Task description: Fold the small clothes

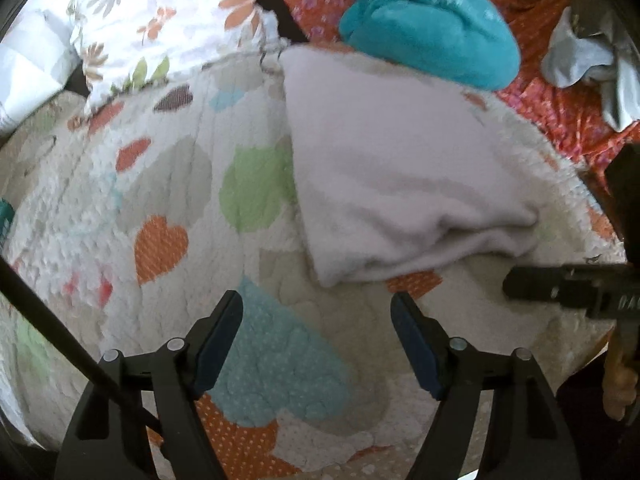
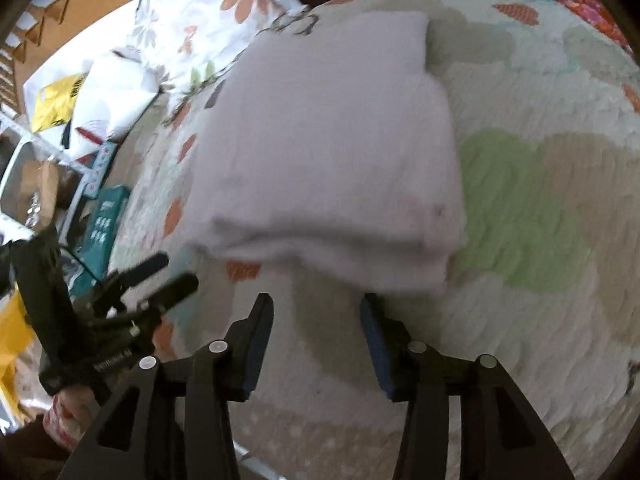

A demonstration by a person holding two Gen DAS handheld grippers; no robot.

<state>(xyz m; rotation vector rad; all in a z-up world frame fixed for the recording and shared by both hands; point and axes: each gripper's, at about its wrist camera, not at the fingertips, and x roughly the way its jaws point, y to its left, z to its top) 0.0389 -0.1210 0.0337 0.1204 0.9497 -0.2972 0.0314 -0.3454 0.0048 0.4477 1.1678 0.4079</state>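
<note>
Both hand-held grippers empty: left hand-held gripper (image 1: 316, 344) wide, right hand-held gripper (image 2: 316, 340) part-open. Pale garment (image 1: 400, 184) lies folded on the quilt (image 1: 160, 184), just ahead. Fold looks done; next likely move aside or fetch the teal garment (image 1: 432, 28).

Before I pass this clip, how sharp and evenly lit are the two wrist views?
Left wrist view: the folded pale cloth and quilt are softly smeared, the left gripper's fingers sharper; heavy fisheye bending with dark corners. Right wrist view: stronger blur on the cloth's near edge, daylight bright at upper left, the right gripper crisp.
</note>
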